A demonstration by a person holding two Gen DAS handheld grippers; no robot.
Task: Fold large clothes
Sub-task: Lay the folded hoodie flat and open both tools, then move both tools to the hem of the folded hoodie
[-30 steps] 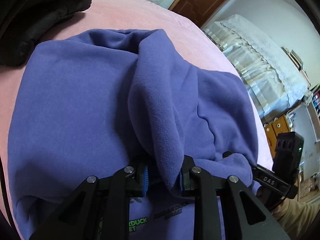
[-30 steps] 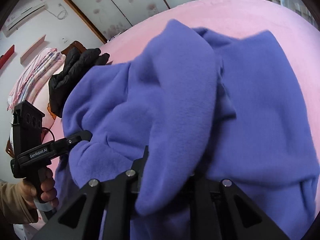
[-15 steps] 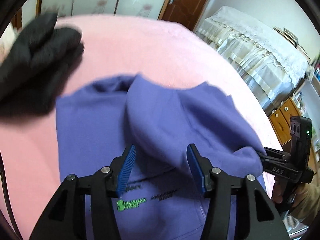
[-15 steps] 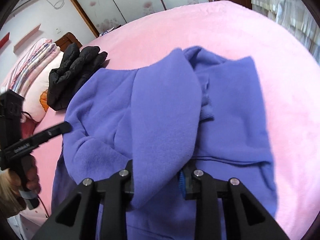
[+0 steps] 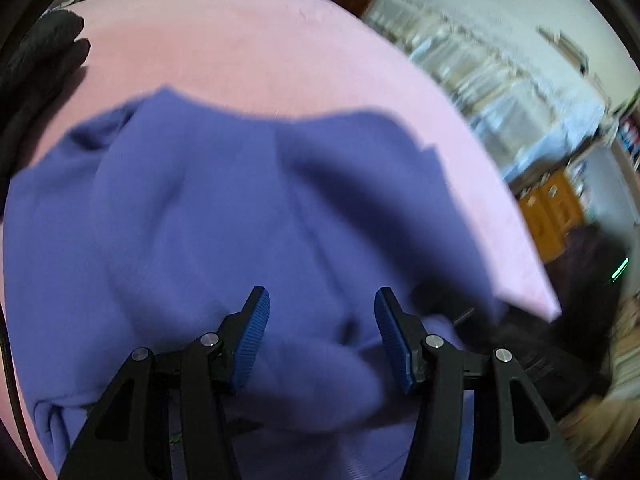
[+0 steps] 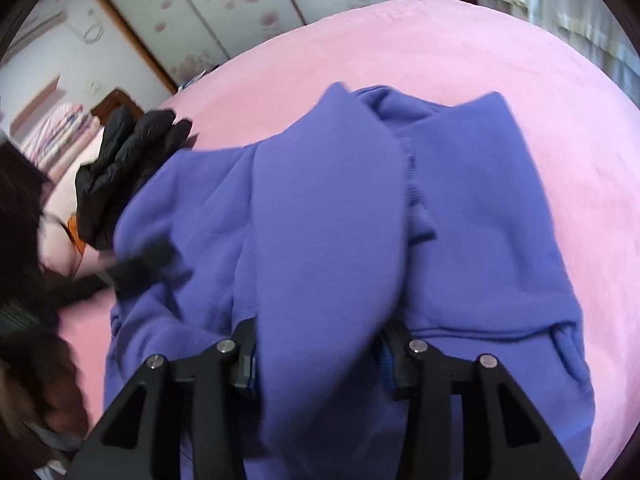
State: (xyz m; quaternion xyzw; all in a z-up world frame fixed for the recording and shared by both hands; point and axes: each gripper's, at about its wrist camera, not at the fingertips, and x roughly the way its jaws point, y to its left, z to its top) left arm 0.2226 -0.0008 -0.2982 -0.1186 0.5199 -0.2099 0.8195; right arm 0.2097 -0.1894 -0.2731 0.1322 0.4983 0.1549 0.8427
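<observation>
A large purple sweatshirt (image 5: 224, 208) lies bunched on the pink bed (image 5: 240, 40). My left gripper (image 5: 322, 332) is open, its blue pads apart and empty just above the cloth. In the right wrist view the sweatshirt (image 6: 480, 220) spreads over the bed (image 6: 460, 40), and a thick fold of it (image 6: 324, 240) runs back between the fingers of my right gripper (image 6: 320, 356), which is still wide apart around it. The left gripper shows blurred at the left (image 6: 132, 268).
A black padded jacket (image 6: 128, 160) lies on the bed left of the sweatshirt, also seen in the left wrist view (image 5: 36, 64). A lace-covered piece of furniture (image 5: 500, 80) and a wooden cabinet (image 5: 552, 216) stand beyond the bed's right edge.
My left gripper let go of the purple fold, opened and pulled back. My right gripper keeps the fold between its fingers, but they have spread wider. Both views moved and blurred.
</observation>
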